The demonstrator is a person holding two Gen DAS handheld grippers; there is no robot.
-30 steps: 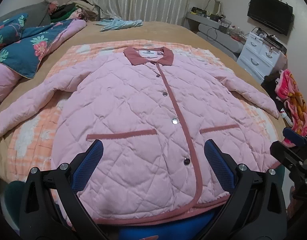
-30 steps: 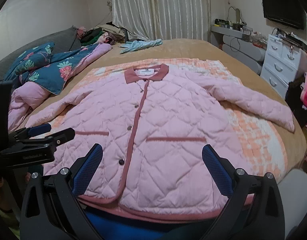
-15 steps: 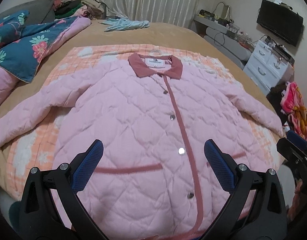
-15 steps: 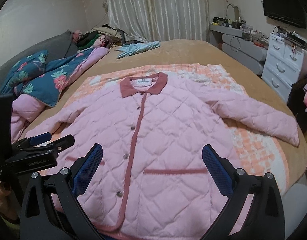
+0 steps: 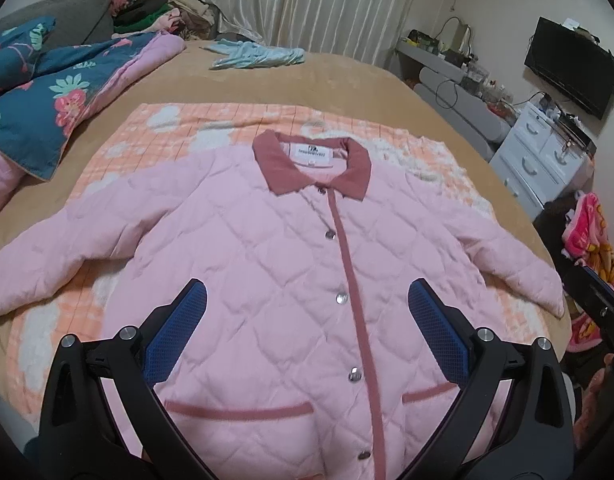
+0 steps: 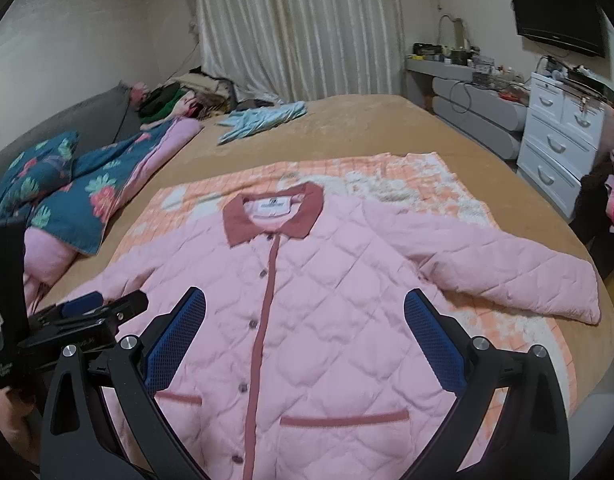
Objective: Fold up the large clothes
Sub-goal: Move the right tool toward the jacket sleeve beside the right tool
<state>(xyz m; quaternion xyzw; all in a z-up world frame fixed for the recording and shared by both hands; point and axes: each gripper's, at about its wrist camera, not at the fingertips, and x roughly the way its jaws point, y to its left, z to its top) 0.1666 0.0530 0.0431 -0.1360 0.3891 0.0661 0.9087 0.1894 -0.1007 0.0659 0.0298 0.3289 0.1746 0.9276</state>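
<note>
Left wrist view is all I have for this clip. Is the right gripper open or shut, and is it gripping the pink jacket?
Observer: The right wrist view shows the right gripper open, with its blue pads spread wide over the pink jacket and nothing between them.
Operator: The pocket right of the button strip is half hidden behind a finger in my view. Is it lying flat?
Observer: Yes. In the right wrist view its dark pink trim shows from end to end, flat and straight.
</note>
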